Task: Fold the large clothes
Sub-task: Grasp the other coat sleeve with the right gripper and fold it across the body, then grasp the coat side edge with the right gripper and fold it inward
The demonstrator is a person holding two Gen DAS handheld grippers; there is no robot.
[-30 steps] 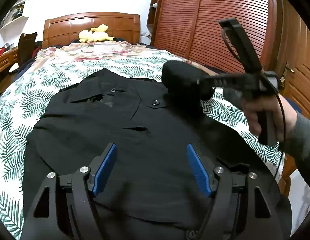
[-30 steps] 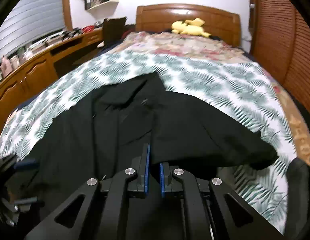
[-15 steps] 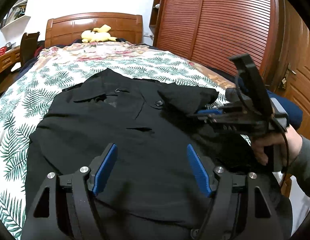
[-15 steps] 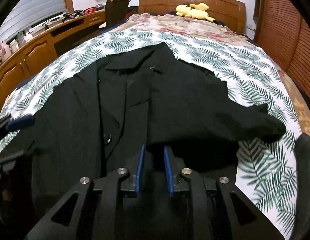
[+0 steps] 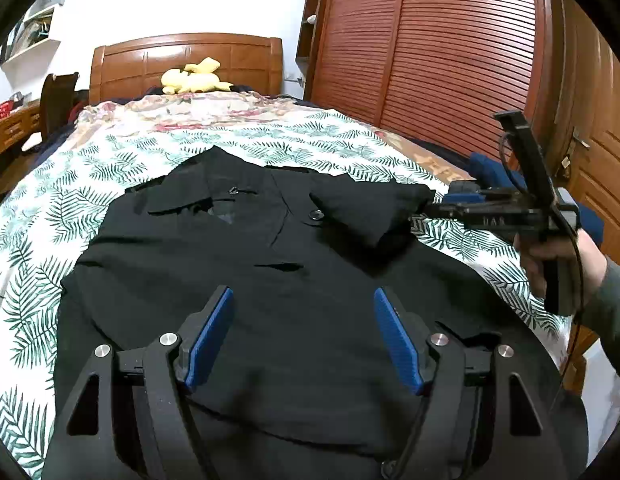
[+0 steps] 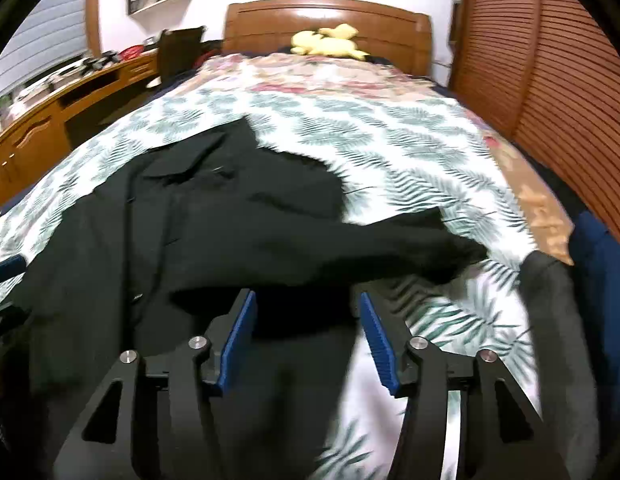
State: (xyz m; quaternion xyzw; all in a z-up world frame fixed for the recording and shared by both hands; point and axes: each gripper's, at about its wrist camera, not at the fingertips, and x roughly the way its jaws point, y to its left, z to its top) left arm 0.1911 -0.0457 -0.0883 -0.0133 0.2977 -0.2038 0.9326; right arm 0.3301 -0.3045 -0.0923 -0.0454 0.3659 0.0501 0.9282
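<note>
Right now your left gripper (image 5: 303, 336) hovers with its jaws standing wide and nothing between them, low over the hem of the one black coat (image 5: 237, 272) spread flat on the leaf-print bedspread (image 5: 49, 216). Your right gripper (image 6: 307, 338) has just been opening; its blue pads (image 6: 237, 340) stand apart, nothing pinched, and the folded sleeve (image 5: 370, 208) lies free at about two o'clock on the coat's chest. One button (image 5: 317, 214) shows beside that sleeve. Farther off, at twelve o'clock, one yellow plush toy (image 5: 195, 78) sits against the wooden headboard (image 5: 181, 56). A slatted wardrobe (image 5: 450, 48) fills one to three o'clock; a desk (image 6: 49, 120) runs along at ten.
</note>
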